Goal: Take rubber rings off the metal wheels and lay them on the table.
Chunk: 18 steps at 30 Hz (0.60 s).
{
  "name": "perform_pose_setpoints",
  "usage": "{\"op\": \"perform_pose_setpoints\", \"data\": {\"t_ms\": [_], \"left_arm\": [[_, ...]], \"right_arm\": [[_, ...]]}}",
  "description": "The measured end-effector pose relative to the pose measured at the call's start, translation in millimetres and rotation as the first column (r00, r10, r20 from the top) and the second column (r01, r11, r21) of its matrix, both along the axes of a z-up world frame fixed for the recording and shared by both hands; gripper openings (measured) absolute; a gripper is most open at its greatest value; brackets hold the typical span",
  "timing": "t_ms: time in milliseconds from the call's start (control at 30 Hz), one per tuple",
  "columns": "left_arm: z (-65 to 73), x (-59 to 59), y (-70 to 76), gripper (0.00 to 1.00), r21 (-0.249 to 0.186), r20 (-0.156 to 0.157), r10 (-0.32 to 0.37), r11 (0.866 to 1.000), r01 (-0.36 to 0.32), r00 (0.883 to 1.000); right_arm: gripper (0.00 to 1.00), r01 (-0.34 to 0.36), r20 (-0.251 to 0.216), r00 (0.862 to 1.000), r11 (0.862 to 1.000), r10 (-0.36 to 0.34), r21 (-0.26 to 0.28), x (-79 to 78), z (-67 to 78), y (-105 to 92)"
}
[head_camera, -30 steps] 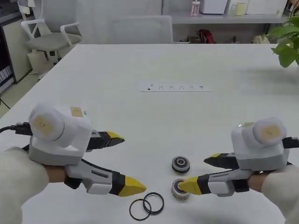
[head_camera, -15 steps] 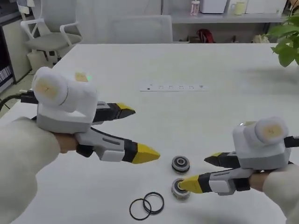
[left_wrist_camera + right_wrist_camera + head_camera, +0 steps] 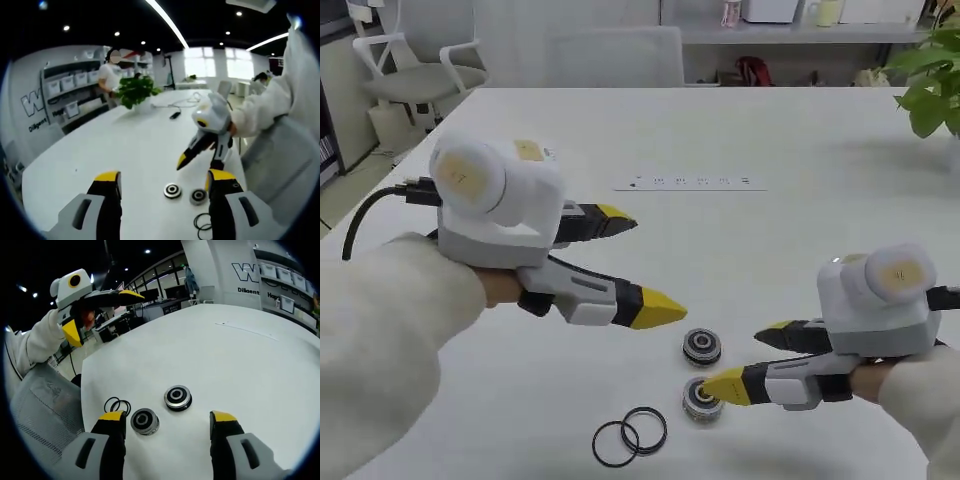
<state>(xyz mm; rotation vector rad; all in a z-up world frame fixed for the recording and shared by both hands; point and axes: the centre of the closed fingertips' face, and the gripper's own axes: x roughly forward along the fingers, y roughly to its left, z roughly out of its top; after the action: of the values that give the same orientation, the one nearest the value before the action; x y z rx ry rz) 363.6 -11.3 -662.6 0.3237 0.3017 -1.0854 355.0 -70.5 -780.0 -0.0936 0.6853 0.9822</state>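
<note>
Two small metal wheels lie flat on the white table: one (image 3: pixel 703 345) farther from me, one (image 3: pixel 701 397) nearer. In the right gripper view the far wheel (image 3: pixel 177 396) has a dark rim and the near wheel (image 3: pixel 144 421) looks more silver. Two black rubber rings (image 3: pixel 630 435) lie overlapping on the table left of the near wheel. My right gripper (image 3: pixel 748 358) is open and low, its near tip beside the near wheel. My left gripper (image 3: pixel 645 265) is open, held up in the air left of the wheels, with nothing between its jaws.
A white power strip (image 3: pixel 688 182) lies flat at mid-table. A potted plant (image 3: pixel 930 90) stands at the far right edge. Office chairs (image 3: pixel 415 75) sit beyond the far left corner. A person (image 3: pixel 111 75) stands by shelves in the left gripper view.
My left gripper has risen from beside the rings and moved up and right over the table. The right gripper has stayed by the near wheel. Wheels and rings have not moved.
</note>
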Motion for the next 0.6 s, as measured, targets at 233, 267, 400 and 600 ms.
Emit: {"op": "perform_pose_setpoints", "data": {"t_ms": [233, 267, 400, 600], "left_arm": [[-11.9, 8.1, -3.9, 0.69, -0.012, 0.002, 0.016, 1.0, -0.016, 1.0], [-13.8, 8.1, -5.0, 0.68, -0.013, 0.0, 0.014, 1.0, -0.014, 1.0], [-23.7, 9.1, -10.2, 0.66, -0.004, -0.01, 0.005, 1.0, -0.005, 1.0], [-38.5, 13.1, -17.9, 0.59, 0.023, -0.006, -0.007, 1.0, 0.008, 1.0]], "right_arm": [[0.58, 0.013, 0.014, 1.0, 1.0, -0.013, 0.006, 3.3, 1.3, -0.6], [0.58, 0.014, 0.016, 1.0, 1.0, -0.014, 0.007, 3.5, 1.5, -0.6], [0.55, 0.022, 0.012, 1.0, 1.0, -0.022, 0.006, 4.4, -0.7, -1.3], [0.47, 0.059, 0.023, 0.998, 0.998, -0.059, 0.011, 10.8, -1.0, -3.4]]}}
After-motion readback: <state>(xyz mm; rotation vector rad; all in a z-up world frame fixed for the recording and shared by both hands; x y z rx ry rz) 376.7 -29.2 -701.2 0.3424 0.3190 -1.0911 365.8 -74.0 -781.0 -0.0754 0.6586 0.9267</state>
